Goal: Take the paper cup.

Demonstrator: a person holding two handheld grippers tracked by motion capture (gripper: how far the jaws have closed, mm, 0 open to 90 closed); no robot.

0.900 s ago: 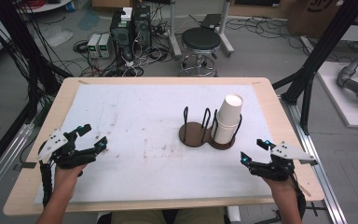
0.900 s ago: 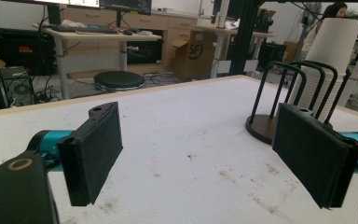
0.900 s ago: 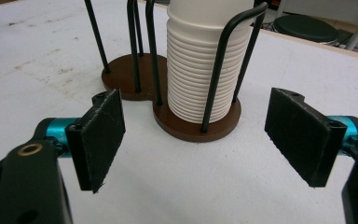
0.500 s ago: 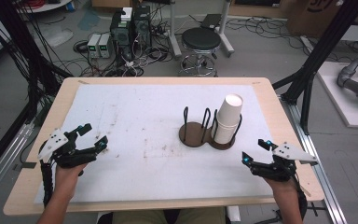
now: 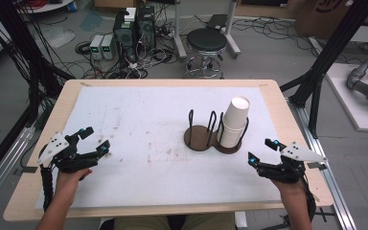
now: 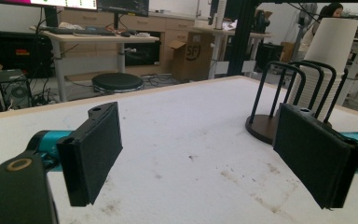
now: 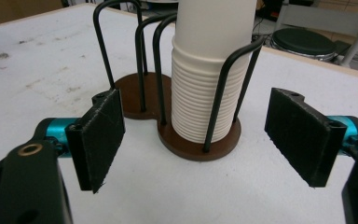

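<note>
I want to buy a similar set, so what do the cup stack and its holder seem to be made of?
The stack of cups looks like matte white paper: dull surface, thin rims nested as fine ridges. The holder's base seems dark brown wood or coated board, smooth and flat; I can't tell which. Its hoops look like thin black-coated metal wire, bent in arches.

I count two claws of mine, the left claw (image 5: 95, 140) and the right claw (image 5: 259, 150), each with two black pads. On my one table (image 5: 139, 120) stands one dark holder (image 5: 202, 138) with two round bases and wire loops. It carries one stack of white paper cups (image 5: 233, 122); the cups are nested too tightly for me to count them singly.
</note>
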